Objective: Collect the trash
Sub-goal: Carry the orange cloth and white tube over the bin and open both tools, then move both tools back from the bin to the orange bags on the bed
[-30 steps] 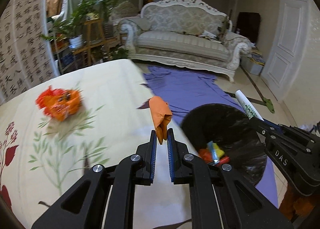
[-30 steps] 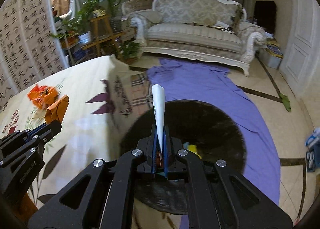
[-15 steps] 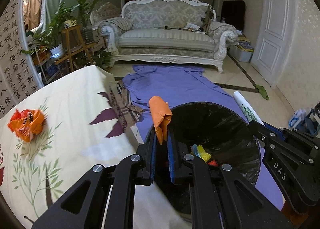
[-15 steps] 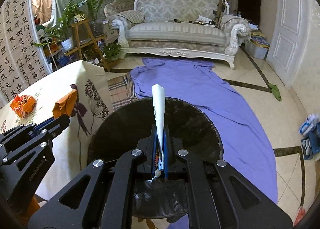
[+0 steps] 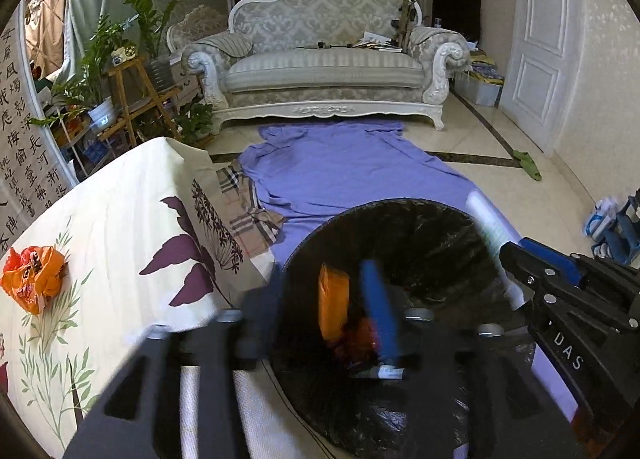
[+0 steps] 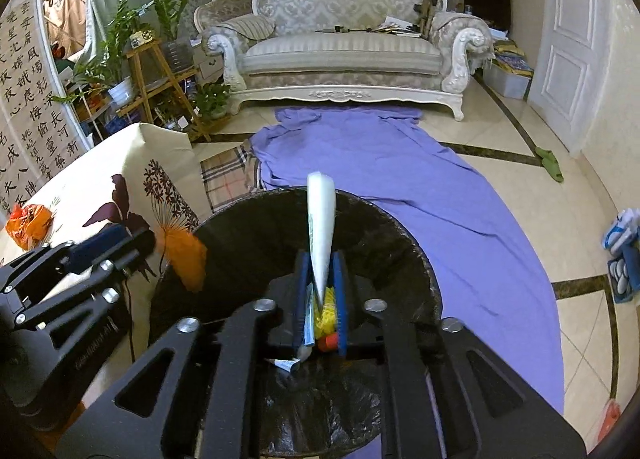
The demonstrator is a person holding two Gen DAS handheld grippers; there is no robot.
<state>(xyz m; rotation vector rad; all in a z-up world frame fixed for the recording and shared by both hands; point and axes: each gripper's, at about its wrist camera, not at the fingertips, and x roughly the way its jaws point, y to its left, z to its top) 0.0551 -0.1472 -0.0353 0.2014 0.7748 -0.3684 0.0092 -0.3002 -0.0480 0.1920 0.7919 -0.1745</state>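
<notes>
since half a second ago my left gripper (image 5: 320, 311) has spread its fingers wide, and the crumpled orange paper scrap (image 5: 334, 309) it was pinching now hangs loose between them, blurred, over the mouth of the round bin lined with a black plastic bag (image 5: 420, 227). the right gripper (image 6: 322, 291) has parted its blue pads to a narrow gap, and the white rolled wrapper with green print (image 6: 320, 227) stands upright between them; i cannot tell whether the pads are touching it. both grippers have stayed over the bin. inside it i see yellow and red bits (image 6: 326, 319) at the bottom.

in the left view the right gripper's black body carries white letters "das" (image 5: 568, 349). in the right view the left gripper's side has faint embossed lettering i cannot read. a white hanging scroll with columns of black chinese calligraphy (image 5: 24, 163) runs down the left wall.

a second crumpled orange-and-red plastic wrapper (image 5: 34, 279) lies on the cream tablecloth printed with purple flowers and green leaves (image 5: 120, 219), well apart from the bin. beside the table a checked beige cloth (image 6: 228, 175) and a purple sheet (image 6: 400, 179) lie on the glossy tiled floor, reaching toward an ornate white carved sofa (image 6: 344, 43). green potted plants on a wooden stand (image 6: 132, 55) sit left of the sofa, a white panelled door (image 5: 548, 39) to the right.
</notes>
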